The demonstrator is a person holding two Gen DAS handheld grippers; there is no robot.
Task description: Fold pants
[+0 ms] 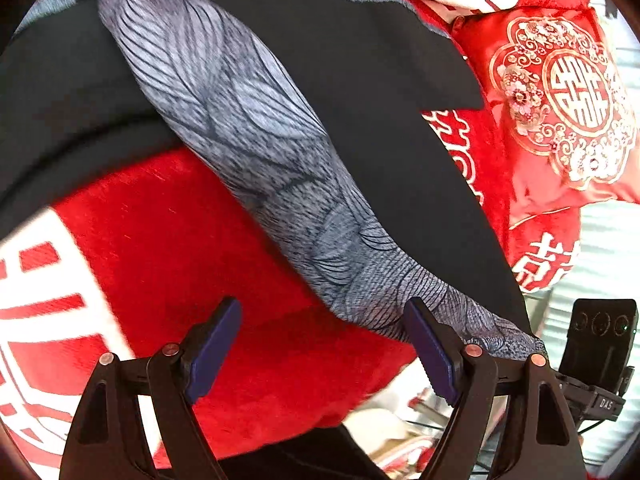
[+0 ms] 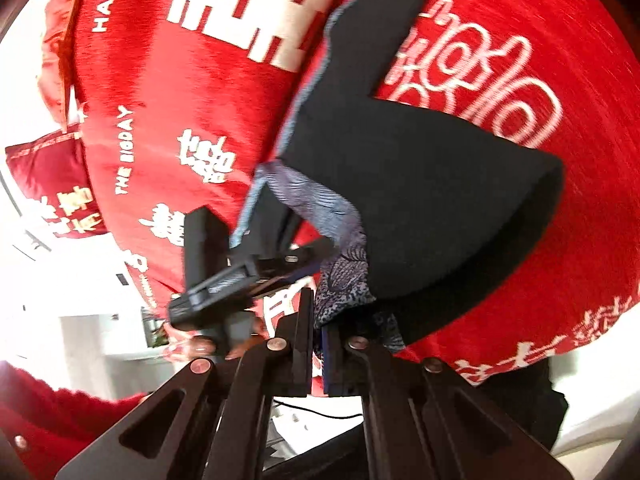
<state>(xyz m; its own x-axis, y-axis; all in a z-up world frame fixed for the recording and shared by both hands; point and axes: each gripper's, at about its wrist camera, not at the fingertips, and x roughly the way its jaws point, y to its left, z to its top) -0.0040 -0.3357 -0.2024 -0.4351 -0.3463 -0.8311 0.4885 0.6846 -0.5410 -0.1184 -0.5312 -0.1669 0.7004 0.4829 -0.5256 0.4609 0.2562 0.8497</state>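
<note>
The pants (image 1: 380,92) are black with a grey feather-patterned side stripe (image 1: 240,120) and lie on a red bedspread (image 1: 192,248). My left gripper (image 1: 324,344) is open, its fingers (image 1: 430,354) apart over the spread, the right one at the stripe's lower end. In the right wrist view the pants (image 2: 420,184) are lifted and folded over. My right gripper (image 2: 318,344) is shut on the patterned stripe edge (image 2: 340,280). The left gripper's body (image 2: 224,272) shows just left of it.
The red bedspread (image 2: 180,100) carries white characters and lettering. A red embroidered pillow (image 1: 560,108) lies at the right. The bed's edge (image 1: 360,408) runs close below the left gripper. A black device (image 1: 600,344) stands off the bed at right.
</note>
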